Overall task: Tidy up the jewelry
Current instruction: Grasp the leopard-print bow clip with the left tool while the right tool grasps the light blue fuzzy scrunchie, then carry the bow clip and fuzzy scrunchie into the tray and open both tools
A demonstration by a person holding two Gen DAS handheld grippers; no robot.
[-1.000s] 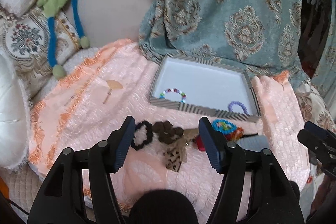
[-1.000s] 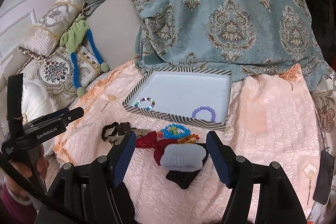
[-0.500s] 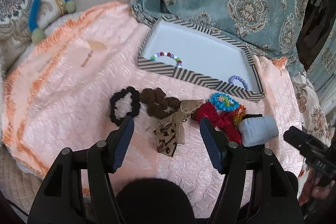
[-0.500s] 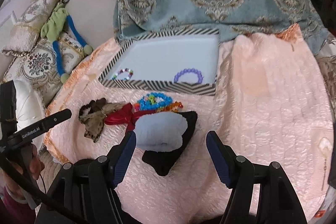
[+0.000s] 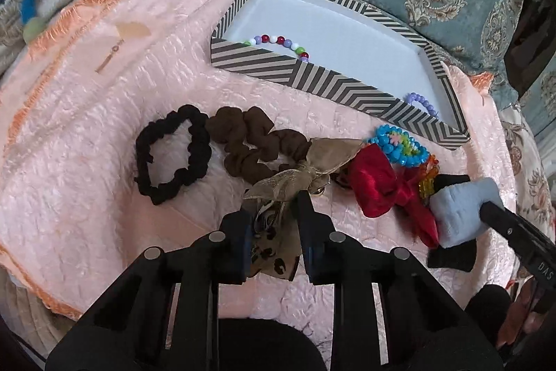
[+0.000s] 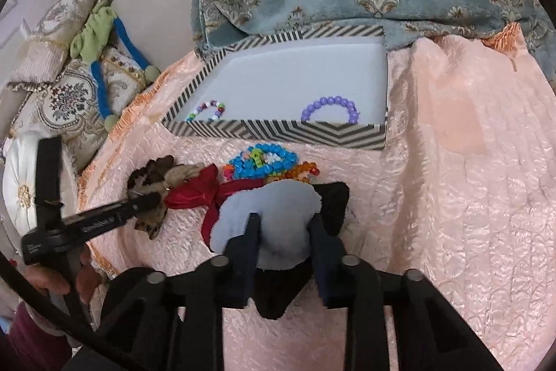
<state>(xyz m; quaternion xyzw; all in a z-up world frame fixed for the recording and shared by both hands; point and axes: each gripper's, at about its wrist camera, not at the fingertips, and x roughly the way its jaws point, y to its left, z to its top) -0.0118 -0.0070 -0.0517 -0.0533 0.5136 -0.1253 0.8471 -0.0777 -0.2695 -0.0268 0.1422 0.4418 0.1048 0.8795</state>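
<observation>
Two scrunchies, black [image 5: 172, 155] and brown [image 5: 257, 141], show only from the left; left hand-held gripper [image 5: 272, 221] closing on bow [image 5: 278, 232], right hand-held gripper [image 6: 283, 225] closing on blue pad [image 6: 267, 225].

Soft even daylight, strong fisheye warp, dark vignetted corners

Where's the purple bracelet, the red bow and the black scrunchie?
purple bracelet [image 6: 330, 108], right wrist view, beads of its arc.
red bow [image 5: 373, 185], left wrist view, its left loop.
black scrunchie [image 5: 199, 150], left wrist view, its right side.
</observation>
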